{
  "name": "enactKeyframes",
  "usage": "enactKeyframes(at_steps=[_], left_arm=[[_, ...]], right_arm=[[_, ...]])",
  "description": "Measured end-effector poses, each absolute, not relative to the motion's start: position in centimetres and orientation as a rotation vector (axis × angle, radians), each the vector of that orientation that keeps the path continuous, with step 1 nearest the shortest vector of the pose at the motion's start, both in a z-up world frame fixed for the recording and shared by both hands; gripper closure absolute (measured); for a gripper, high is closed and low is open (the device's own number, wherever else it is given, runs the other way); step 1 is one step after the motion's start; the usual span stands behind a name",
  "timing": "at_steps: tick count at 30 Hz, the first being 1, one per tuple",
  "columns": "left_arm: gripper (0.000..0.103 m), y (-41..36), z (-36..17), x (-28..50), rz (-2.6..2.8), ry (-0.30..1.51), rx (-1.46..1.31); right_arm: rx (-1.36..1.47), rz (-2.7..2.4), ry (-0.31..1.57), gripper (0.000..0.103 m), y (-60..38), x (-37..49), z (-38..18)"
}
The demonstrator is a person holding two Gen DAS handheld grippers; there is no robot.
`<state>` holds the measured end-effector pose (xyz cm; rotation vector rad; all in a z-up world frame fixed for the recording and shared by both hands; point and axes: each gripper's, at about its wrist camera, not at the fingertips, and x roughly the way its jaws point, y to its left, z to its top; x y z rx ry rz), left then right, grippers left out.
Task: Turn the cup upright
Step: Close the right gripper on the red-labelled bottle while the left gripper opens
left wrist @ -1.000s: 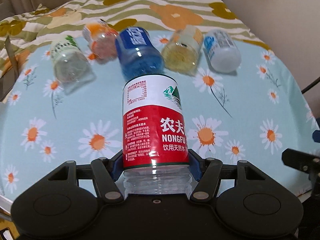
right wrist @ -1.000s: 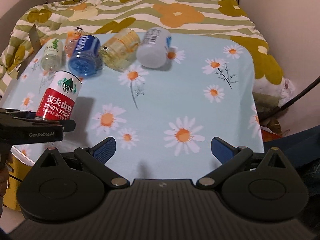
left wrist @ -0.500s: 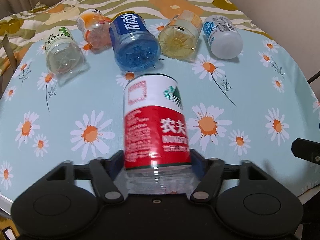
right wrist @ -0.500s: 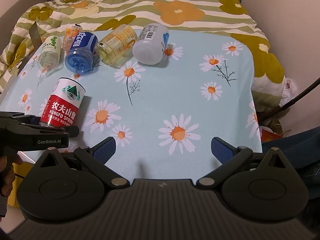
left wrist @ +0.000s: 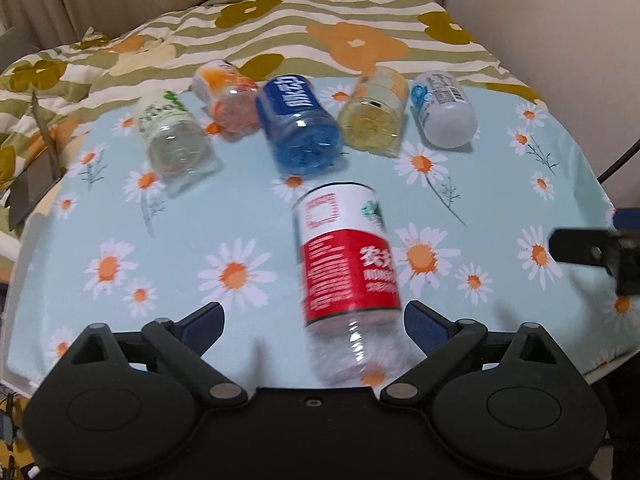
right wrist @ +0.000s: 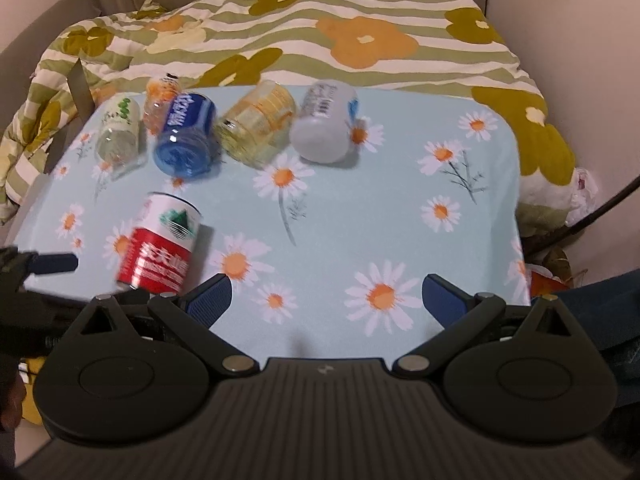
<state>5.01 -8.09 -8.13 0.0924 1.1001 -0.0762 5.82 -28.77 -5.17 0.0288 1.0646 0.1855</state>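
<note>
A cut-bottle cup with a red and white Nongfu Spring label stands on the daisy tablecloth, tilted slightly, between the fingers of my left gripper. The left jaws stand wide open and do not touch it. The cup also shows in the right wrist view at the left. My right gripper is open and empty above the table's front edge. Several other cups lie on their sides in a row at the back: a clear green-labelled one, an orange one, a blue one, a yellow one and a white one.
The table has a light blue cloth with daisies. A striped flower quilt lies behind it. A wall stands at the right. A black cable hangs past the table's right edge.
My left gripper has opened and let go of the red-labelled cup, which now stands on the table. Both grippers have drawn back and up a little.
</note>
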Motion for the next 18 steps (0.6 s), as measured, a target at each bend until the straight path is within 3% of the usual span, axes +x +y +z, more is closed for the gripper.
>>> enactKeyframes(at_steps=[18], left_arm=[[0.004, 3.3, -7.6, 4.1, -0.102, 1.093, 0.021]], right_arm=[[0.13, 0.274, 1.336, 0.0, -17.0, 15.4, -9.1]])
